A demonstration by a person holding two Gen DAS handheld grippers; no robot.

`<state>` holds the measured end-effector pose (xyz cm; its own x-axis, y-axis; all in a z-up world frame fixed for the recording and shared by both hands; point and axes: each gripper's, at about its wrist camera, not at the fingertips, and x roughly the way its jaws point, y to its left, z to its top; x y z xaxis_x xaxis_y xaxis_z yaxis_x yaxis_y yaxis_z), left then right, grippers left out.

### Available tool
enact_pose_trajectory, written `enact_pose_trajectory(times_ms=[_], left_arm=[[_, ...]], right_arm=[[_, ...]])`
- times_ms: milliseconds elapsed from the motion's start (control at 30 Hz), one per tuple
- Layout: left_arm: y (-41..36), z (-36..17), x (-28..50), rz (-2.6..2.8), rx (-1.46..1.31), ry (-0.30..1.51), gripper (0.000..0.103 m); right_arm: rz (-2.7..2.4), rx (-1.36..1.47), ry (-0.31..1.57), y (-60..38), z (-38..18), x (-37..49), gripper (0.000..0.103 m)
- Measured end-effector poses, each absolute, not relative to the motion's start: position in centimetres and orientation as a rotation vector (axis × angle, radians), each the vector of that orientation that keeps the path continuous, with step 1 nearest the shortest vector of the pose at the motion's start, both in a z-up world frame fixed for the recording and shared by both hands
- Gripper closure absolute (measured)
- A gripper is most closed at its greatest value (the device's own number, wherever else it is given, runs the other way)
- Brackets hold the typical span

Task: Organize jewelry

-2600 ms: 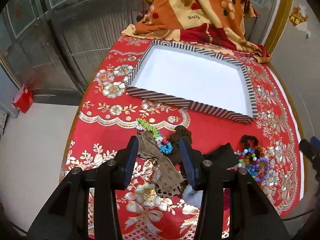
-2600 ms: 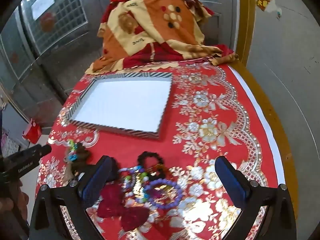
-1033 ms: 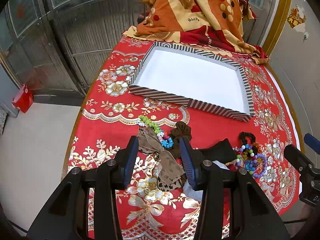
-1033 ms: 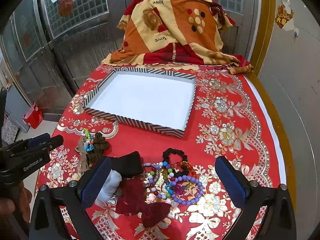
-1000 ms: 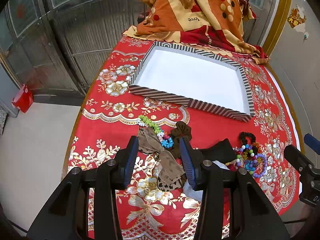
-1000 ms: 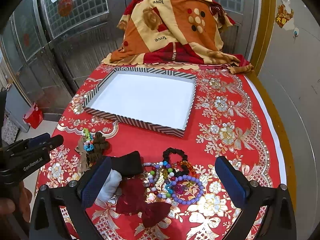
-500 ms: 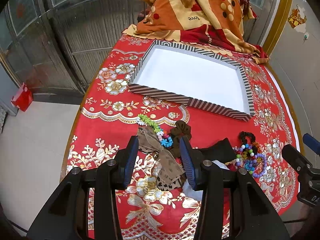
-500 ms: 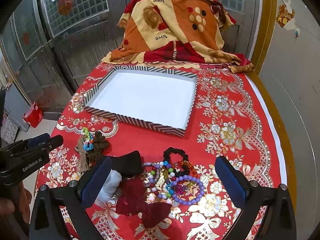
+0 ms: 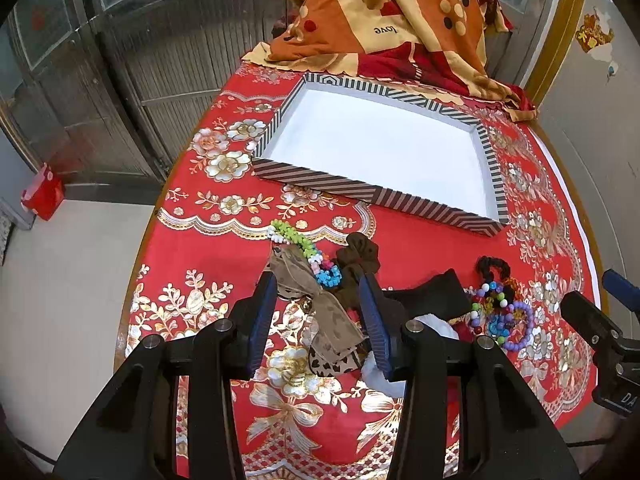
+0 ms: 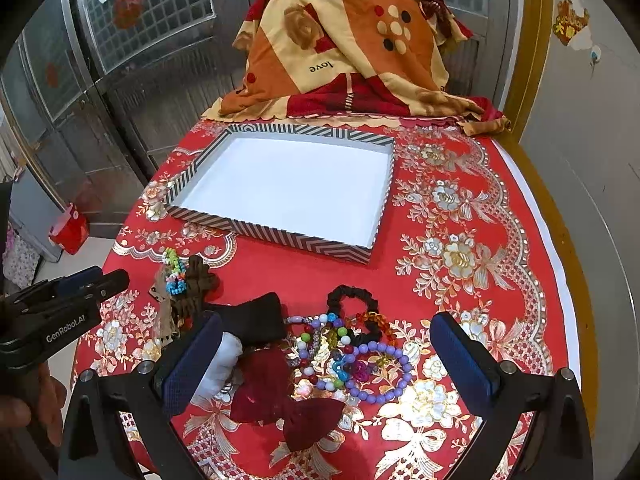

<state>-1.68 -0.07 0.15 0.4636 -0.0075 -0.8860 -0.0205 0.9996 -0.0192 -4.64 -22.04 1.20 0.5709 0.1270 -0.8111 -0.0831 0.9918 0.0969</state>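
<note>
We see bright bead bracelets (image 10: 360, 356) heaped on the red tablecloth (image 10: 460, 240), near the striped tray (image 10: 280, 236). Our right gripper (image 10: 332, 360) hovers wide above them; the left gripper (image 9: 316, 312) hangs half-open, empty.

One striped tray (image 10: 276, 229) sits on the counter (image 10: 460, 216). Two tongs are in view, left tongs (image 9: 316, 312) and right tongs (image 10: 326, 356). One dark red bow (image 10: 280, 404), one black scrunchie (image 10: 352, 300), one purple bead bracelet (image 10: 380, 376), one folded blanket (image 10: 340, 52)
</note>
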Motion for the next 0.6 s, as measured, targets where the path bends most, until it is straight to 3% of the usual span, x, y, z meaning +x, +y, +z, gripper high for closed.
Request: enact_pose_trajectory(times_ms=[600], left_arm=[[1.5, -0.3, -2.4, -0.028, -0.073, 1.087, 0.061]], right_arm=[[0.139, 0.044, 0.963, -22.6, 1.0, -5.1, 0.000]])
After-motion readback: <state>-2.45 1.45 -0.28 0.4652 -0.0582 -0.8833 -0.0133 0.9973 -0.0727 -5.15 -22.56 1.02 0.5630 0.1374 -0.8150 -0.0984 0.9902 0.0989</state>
